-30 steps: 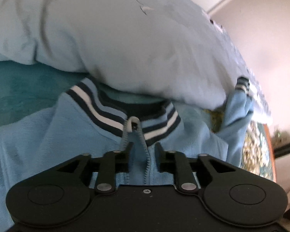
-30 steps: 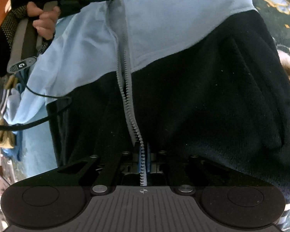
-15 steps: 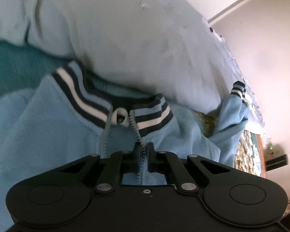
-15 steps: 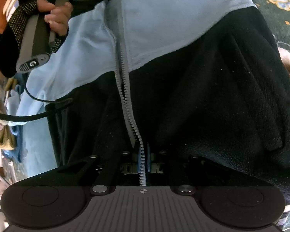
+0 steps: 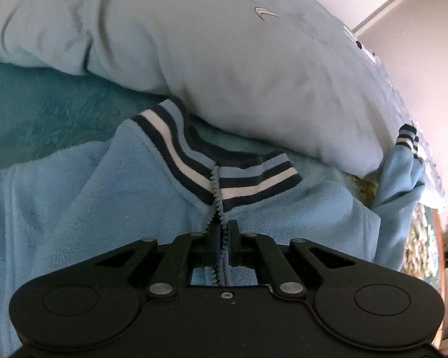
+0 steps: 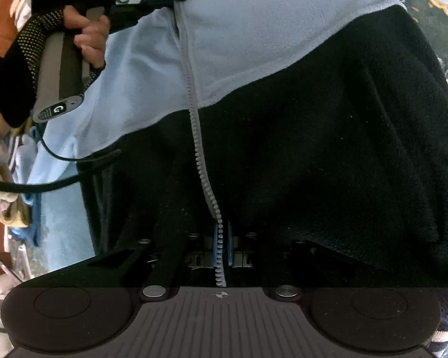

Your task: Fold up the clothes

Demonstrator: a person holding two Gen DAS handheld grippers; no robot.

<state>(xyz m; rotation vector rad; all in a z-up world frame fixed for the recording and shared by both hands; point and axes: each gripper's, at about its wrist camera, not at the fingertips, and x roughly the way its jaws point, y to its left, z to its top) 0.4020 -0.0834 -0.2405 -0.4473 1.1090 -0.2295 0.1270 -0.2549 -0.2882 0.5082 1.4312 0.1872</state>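
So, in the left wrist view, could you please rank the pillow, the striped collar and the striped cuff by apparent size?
Largest to smallest:
1. pillow
2. striped collar
3. striped cuff, though it lies farther from the camera, so its true size is unsure.

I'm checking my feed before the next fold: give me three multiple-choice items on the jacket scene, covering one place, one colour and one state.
1. Where does the left gripper grip the jacket?
A. a sleeve cuff
B. the zipper just below the collar
C. the hem

2. What colours are the collar stripes?
A. red and yellow
B. all green
C. dark navy, white and light blue

3. How is the right gripper?
A. shut on the zipper
B. wide open above the cloth
C. holding a pillow

Answers: 1 B, the fingers meet on the zipper teeth under the collar. 2 C, those bands show on the rib. 3 A, the blue pads pinch the grey teeth.
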